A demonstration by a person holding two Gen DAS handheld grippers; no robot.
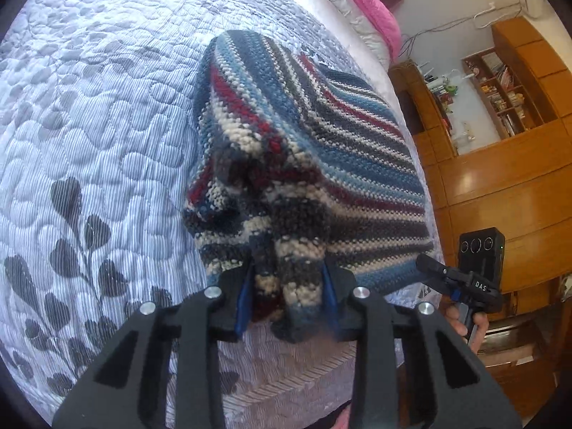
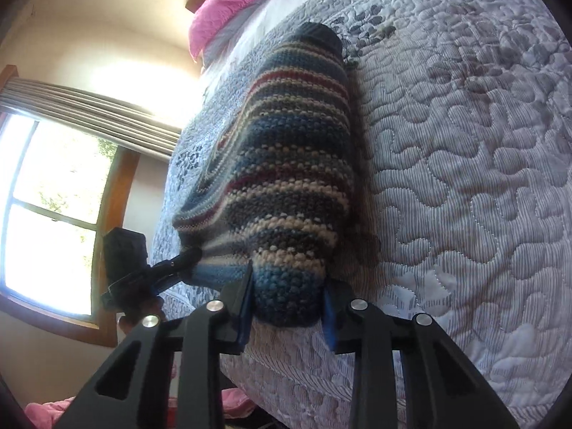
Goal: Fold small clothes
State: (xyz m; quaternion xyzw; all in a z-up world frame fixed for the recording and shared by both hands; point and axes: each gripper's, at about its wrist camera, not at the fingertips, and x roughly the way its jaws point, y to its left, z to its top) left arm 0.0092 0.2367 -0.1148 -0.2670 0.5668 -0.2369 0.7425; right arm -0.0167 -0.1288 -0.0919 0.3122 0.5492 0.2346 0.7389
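Sweater (image 1: 293, 150) stretches lengthwise away across the quilt (image 1: 107, 125), near hem clamped by both left hand-held gripper (image 1: 287, 300) and right hand-held gripper (image 2: 287, 304).

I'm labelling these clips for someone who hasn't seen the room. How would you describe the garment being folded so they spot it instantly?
Start at the bed with the pale quilt printed with grey leaves. On it, near the edge, lies a small knitted sweater, with the left gripper and the right gripper each clamped on a part of it. Its blue, red, cream and grey stripes set it apart from the pink bedding.
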